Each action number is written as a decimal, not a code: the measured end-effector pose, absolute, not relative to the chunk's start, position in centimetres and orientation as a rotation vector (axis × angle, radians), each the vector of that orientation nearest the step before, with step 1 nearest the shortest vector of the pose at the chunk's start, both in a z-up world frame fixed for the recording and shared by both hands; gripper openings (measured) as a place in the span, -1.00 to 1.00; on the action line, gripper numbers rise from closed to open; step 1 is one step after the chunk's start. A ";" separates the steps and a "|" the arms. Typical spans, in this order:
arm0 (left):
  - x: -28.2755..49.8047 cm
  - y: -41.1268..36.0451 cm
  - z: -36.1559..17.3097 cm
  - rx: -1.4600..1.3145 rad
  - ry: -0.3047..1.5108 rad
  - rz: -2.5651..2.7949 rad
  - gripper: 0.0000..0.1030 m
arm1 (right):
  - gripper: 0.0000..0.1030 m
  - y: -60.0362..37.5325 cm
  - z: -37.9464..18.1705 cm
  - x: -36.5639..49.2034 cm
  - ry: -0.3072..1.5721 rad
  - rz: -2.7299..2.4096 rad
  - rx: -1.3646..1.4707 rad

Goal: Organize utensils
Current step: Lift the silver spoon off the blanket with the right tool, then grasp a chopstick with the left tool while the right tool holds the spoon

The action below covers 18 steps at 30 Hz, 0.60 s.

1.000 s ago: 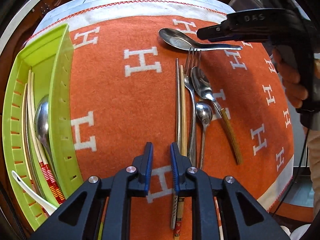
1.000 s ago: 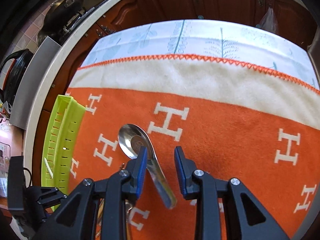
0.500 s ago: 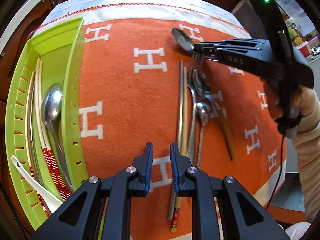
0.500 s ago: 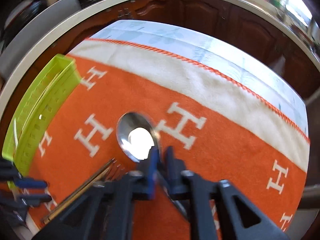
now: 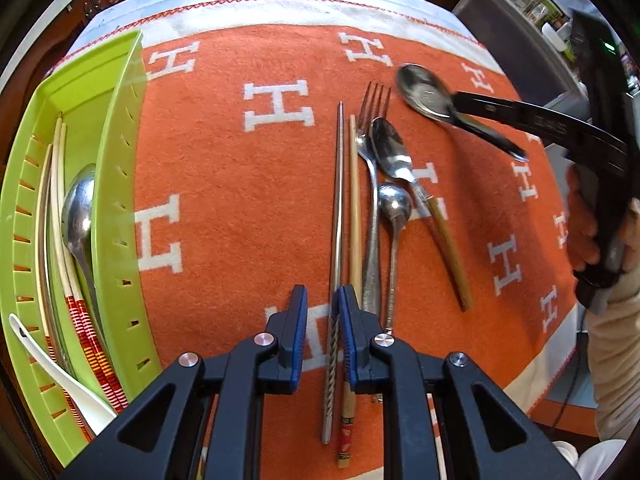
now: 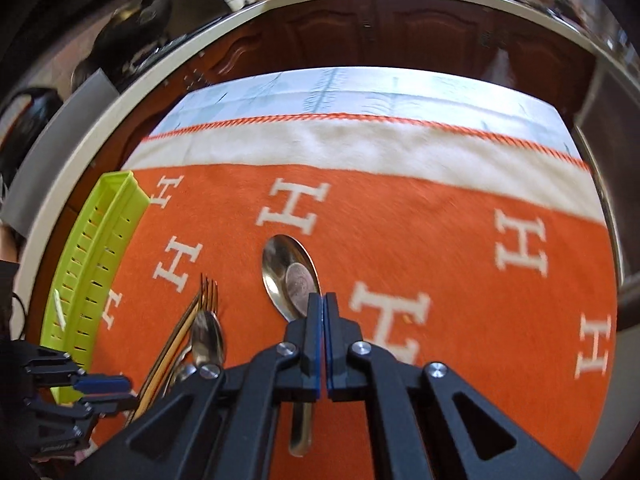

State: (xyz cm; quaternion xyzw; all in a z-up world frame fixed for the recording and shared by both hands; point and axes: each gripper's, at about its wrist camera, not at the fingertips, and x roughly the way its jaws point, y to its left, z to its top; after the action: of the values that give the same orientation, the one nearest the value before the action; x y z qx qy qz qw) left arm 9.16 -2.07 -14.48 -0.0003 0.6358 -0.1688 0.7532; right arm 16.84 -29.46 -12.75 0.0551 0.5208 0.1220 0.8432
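My right gripper (image 6: 322,300) is shut on a large steel spoon (image 6: 289,276) and holds it lifted above the orange cloth; the spoon also shows in the left wrist view (image 5: 432,94). My left gripper (image 5: 322,304) is open, its fingers either side of a steel chopstick (image 5: 339,200) on the cloth. Beside it lie a wooden chopstick (image 5: 354,208), a fork (image 5: 374,152), a small spoon (image 5: 394,200) and a wooden-handled spoon (image 5: 390,150). The green tray (image 5: 120,168) at the left holds chopsticks, a steel spoon (image 5: 78,208) and a white spoon (image 5: 60,376).
The orange cloth with white H marks (image 5: 240,184) covers the table. Its cream border and the table's far edge (image 6: 360,148) lie behind. The person's right hand (image 5: 588,216) holds the other gripper at the right. Dark wooden cabinets (image 6: 400,28) stand beyond.
My right gripper has shut on the large spoon's handle and lifted it off the cloth to the right. My left gripper has shifted so the steel chopstick lies between its fingers.
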 end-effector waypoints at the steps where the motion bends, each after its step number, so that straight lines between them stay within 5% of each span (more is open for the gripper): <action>1: 9.2 -2.5 -14.6 0.005 1.384 -0.366 -0.73 | -0.99 -29.8 -12.6 16.4 1.096 0.257 0.132; 11: 8.0 -5.9 -14.8 0.144 1.286 -0.288 -0.73 | -0.98 -30.7 -12.3 12.0 1.073 0.220 0.310; 18: 7.5 -4.8 -14.6 0.033 1.246 -0.215 -0.94 | -0.98 -30.6 -11.7 9.8 1.081 0.183 0.418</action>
State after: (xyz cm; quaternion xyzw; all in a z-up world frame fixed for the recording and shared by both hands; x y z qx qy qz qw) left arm 7.48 -4.84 -14.61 0.0156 0.5822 -0.1006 0.8066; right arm 9.78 -30.62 -11.72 0.1971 0.5101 0.0863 0.8328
